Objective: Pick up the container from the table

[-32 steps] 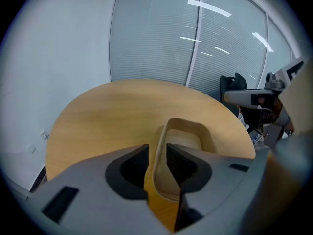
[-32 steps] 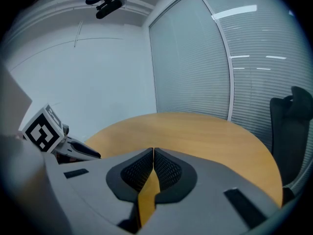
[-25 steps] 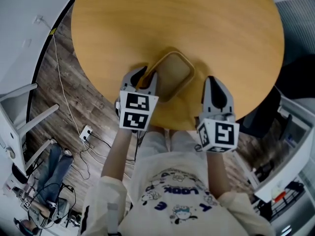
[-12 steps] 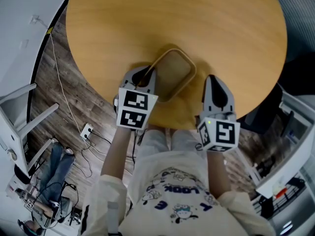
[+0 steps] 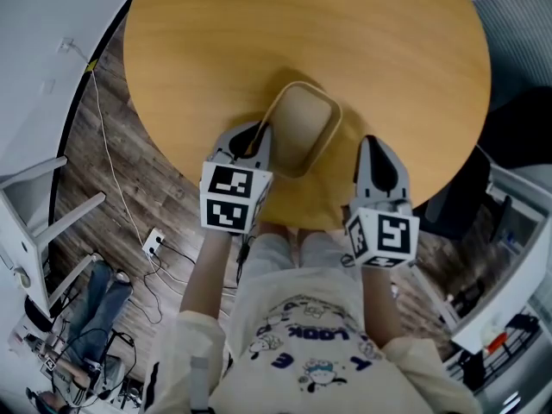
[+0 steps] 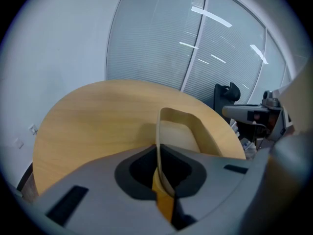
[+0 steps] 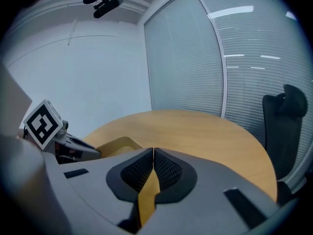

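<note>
"Which step was in hand?"

"The grasp. The left tool (image 6: 157, 166) had just been closing its jaws, and they pinched the near wall of the container (image 5: 305, 126), seemingly not yet lifted from the tabletop (image 5: 362, 41)."

"And the right tool (image 7: 152, 166)?"

"Closed on nothing, just beside it. Next probably called for a steady, level lift."

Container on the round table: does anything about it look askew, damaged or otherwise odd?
Nothing looks damaged or spilled. The container seems slightly tipped rather than flat on the table, because the left gripper, whose jaws have just been closing, pinches its thin side wall. The right gripper is shut and empty.
</note>
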